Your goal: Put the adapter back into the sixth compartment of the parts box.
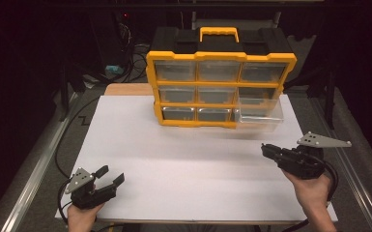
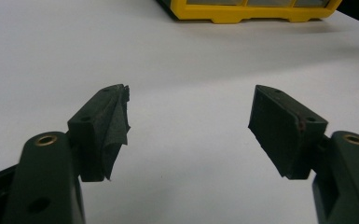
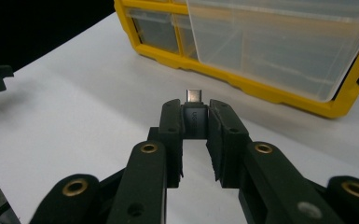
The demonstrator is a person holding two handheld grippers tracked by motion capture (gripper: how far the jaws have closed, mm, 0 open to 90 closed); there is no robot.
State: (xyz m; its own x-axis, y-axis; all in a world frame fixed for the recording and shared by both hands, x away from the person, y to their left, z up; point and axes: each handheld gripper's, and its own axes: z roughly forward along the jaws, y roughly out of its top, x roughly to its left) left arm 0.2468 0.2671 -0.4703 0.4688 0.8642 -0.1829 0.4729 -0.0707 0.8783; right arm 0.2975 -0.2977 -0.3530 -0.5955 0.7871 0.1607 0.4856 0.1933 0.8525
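A yellow and black drawer organizer (image 1: pixel 221 82) stands at the far side of the white table (image 1: pixel 188 159). Its clear drawer (image 1: pixel 261 113) at the lower right is pulled out toward me, and in the right gripper view the drawer (image 3: pixel 279 42) looks empty. My right gripper (image 1: pixel 265 151) hovers in front of that drawer. In the right gripper view it (image 3: pixel 196 108) is shut on a small grey USB-C adapter (image 3: pixel 194 95) whose metal plug points at the drawer. My left gripper (image 1: pixel 111 175) rests open at the near left corner, and nothing sits between its jaws (image 2: pixel 191 100).
The organizer's yellow base (image 2: pixel 251 11) shows far ahead in the left gripper view. Its other drawers are pushed in. Cables (image 1: pixel 67 140) run along the floor at the left, and metal rails (image 1: pixel 352 164) flank the table.
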